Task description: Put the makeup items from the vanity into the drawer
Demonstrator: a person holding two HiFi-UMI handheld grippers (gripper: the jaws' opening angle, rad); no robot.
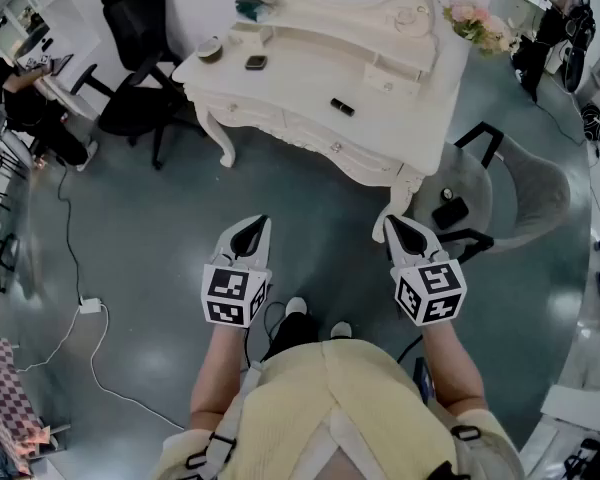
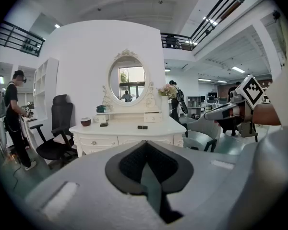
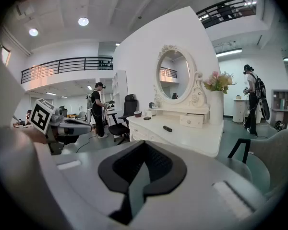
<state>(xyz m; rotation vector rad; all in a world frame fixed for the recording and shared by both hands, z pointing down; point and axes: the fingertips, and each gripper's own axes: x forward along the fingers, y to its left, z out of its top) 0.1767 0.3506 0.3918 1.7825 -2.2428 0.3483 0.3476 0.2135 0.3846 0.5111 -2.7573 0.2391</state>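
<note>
Two grippers were held out side by side in front of the person, well short of the white vanity, with open floor between them and it. The left gripper had its jaws pressed together at the tips with nothing between them. The right gripper was clenched in the same way, also on nothing. All the makeup items lay on the vanity, well apart from both grippers. A small black tube lay on the tabletop toward the front right. A flat dark compact sat farther back on the left, and a round pot stood near the left corner. A teal item rested on the raised shelf beside the oval mirror; what it was could not be made out. The front drawers under the tabletop were closed, and so was the small drawer below the shelf. A bunch of pink flowers stood at the vanity's right back corner. A grey chair stood to the right of the vanity, with a black object on its seat. A black office chair stood to the left, and beyond it another person was at a desk.
</note>
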